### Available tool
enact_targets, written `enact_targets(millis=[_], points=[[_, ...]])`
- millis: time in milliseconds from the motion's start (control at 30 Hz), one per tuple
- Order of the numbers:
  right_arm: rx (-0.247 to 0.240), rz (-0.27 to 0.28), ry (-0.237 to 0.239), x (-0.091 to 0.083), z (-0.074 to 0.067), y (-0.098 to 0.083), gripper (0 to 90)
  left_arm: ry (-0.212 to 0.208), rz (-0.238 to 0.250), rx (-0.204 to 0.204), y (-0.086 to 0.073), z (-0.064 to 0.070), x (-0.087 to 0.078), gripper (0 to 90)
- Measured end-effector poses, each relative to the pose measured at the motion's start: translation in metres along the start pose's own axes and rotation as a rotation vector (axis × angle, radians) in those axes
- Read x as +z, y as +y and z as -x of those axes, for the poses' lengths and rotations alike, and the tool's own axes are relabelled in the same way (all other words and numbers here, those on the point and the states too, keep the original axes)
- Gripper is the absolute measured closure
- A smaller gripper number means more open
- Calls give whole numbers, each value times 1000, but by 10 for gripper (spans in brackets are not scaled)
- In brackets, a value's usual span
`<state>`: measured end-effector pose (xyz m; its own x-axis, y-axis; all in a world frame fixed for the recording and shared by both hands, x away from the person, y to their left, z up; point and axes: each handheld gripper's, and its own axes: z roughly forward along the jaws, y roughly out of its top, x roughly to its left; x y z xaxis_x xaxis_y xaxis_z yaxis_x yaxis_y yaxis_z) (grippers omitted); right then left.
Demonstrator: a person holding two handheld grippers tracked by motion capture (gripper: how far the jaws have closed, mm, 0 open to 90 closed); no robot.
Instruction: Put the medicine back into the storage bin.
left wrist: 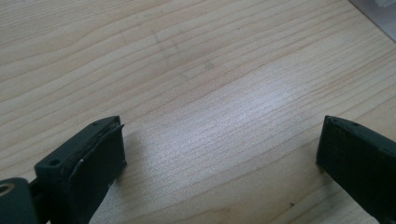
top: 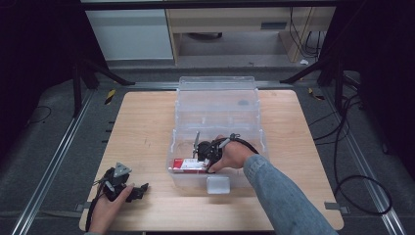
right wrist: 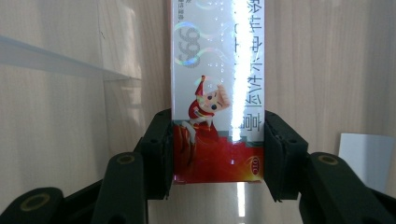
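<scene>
The right gripper is closed on a glossy red-and-white rectangular carton printed with a cartoon figure and holographic lettering. In the right gripper view both black jaws press flat against the long sides of the carton near its red end, and the rest of the carton extends away from the jaws.

In the high view the right gripper is lowered inside a clear plastic storage box with a hinged lid standing open at the far side. The carton lies inside this box, near the front wall and toward the left side. A white latch sits on the front wall of the box. The box stands at the centre of a light wooden table.

The left gripper rests on the table near the front left corner, well apart from the box. In the left gripper view the left gripper has both jaws spread wide, with bare wood grain between them and nothing held.
</scene>
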<state>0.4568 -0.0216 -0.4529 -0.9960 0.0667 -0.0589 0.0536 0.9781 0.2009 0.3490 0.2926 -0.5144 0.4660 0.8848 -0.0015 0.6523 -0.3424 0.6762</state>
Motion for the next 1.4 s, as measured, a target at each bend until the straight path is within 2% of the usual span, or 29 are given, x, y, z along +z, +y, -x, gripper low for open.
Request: enact_targets(millis=[333,533,567,667,700,800,867,933,1033,1200,1400], points=[[-4,1,22,6,2,-1,513,0,-1,1,0,0,0,6],[12,-9,27,9,1,-2,510,0,-1,1,0,0,0,6],[0,-6,26,10,2,-2,508,0,-1,0,0,0,0,6],[-1,-14,10,10,1,-1,485,-1,0,1,0,0,0,6],[-1,-9,-4,9,1,-1,451,-1,0,1,0,0,0,6],[13,5,-12,7,0,-1,438,-1,-1,1,0,0,0,6],[0,-4,-32,5,-1,-1,414,0,-1,0,0,0,0,6],[0,4,-47,2,-2,-1,394,-1,0,0,0,0,0,6],[32,43,-72,-5,-4,-3,391,0,-1,0,0,0,0,6],[39,73,-103,-15,-10,-9,410,1,-1,-4,0,0,0,7],[80,149,-131,-38,-14,-20,441,-3,17,-15,1,1,-3,40]])
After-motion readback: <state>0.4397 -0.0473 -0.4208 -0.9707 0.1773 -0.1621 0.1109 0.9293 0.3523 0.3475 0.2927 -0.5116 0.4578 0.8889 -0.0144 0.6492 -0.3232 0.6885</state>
